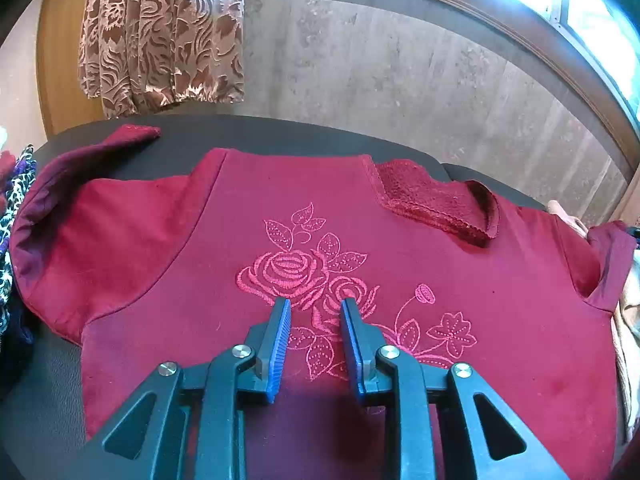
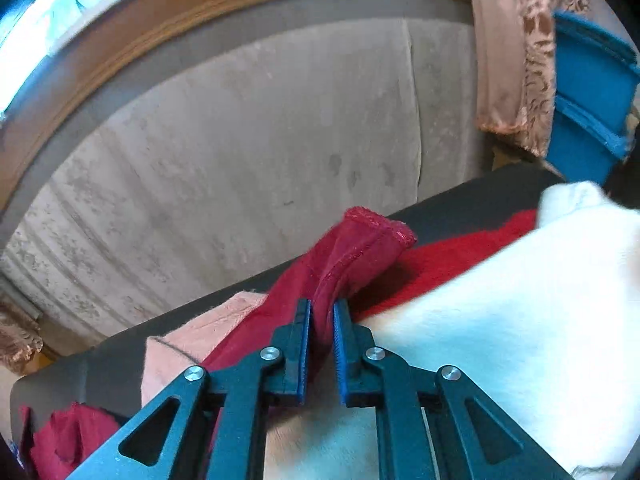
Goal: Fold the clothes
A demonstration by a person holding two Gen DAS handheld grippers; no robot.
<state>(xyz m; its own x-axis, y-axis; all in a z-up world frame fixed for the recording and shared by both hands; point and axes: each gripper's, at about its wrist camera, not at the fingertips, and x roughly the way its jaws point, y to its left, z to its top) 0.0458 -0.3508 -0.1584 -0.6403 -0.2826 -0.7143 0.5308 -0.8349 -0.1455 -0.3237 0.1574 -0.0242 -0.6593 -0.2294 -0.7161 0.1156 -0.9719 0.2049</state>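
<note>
One red sweatshirt (image 1: 360, 240) is spread face up on the dark table (image 1: 280, 132), body flat, one sleeve (image 1: 80, 168) trailing toward 10 o'clock; no fold is seen, so folding is judged mostly outstanding. Two grippers are counted: the left gripper (image 1: 315, 304) hovers released over the embroidery, while the right gripper (image 2: 322, 305) is clenched on the other sleeve cuff (image 2: 360, 240) at 12 o'clock. Beside it, one white garment (image 2: 500, 300) and one pink garment (image 2: 192, 344) are seen.

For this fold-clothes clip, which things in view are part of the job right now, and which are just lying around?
In the job:
red sweatshirt with rose embroidery, spread flat
its sleeve, pinched in the right gripper
left gripper, open above the embroidery

Lying about:
white garment
pink cloth
leopard-print fabric
blue bin
curtain
</note>
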